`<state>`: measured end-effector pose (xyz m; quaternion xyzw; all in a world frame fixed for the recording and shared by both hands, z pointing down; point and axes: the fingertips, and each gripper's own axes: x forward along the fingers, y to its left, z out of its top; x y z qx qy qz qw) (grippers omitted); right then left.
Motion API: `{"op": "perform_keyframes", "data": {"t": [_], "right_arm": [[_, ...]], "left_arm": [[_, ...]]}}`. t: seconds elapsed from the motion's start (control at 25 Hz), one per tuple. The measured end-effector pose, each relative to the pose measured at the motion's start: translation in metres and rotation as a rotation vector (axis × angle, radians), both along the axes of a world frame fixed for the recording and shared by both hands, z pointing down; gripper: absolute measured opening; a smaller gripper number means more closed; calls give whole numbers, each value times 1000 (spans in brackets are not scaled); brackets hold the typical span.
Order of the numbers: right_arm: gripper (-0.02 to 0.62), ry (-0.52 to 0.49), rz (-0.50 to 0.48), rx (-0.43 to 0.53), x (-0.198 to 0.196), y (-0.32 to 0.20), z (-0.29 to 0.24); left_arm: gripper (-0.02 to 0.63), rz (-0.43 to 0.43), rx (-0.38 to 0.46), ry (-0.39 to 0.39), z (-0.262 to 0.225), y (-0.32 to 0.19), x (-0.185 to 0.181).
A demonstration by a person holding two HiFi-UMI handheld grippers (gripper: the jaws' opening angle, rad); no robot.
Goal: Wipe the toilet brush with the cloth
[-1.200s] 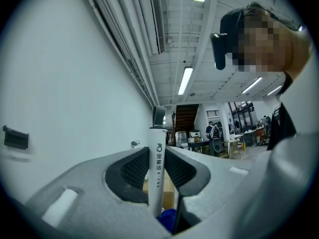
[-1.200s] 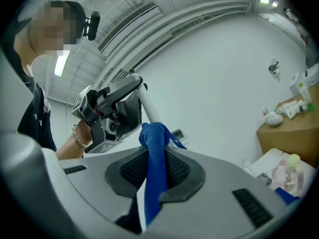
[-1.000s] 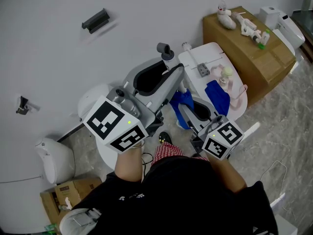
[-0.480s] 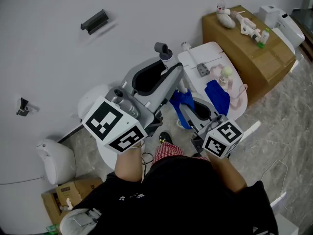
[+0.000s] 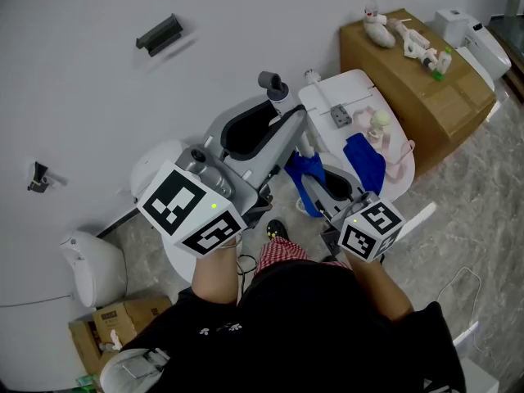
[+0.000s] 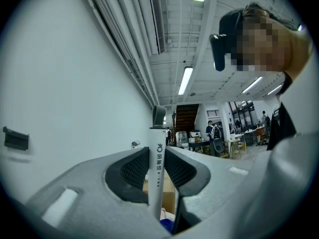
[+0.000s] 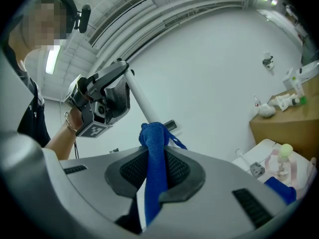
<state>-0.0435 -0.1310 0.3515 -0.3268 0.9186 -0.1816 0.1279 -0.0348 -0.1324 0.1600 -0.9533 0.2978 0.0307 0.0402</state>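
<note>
Gripping toilet brush (image 6: 157, 137) by its white handle in left gripper (image 6: 156, 152), jaws partly apart, both pads pressed on the shaft; pinching blue cloth (image 7: 153, 135) in right gripper (image 7: 155, 157), jaws almost together, cloth bunched up against the brush shaft just below the left gripper. On the floor at lower left, open cardboard carton (image 5: 123, 318); contents too small to tell.

The right gripper (image 7: 155, 158) pinches a blue cloth (image 7: 153, 133), whose bunched top sits up against the white brush handle (image 7: 142, 102). To the left, the left gripper (image 7: 118, 87) clamps that handle. A cardboard box (image 7: 284, 121) stands far right.
</note>
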Motion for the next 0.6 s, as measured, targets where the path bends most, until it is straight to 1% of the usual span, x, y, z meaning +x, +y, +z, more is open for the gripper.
{"op": "perform_keyframes", "data": {"t": [0.6], "right_arm": [[64,24,9,-58,3,-4,19]], "left_arm": [[101,-6,6,3,-2,0,-1]]}}
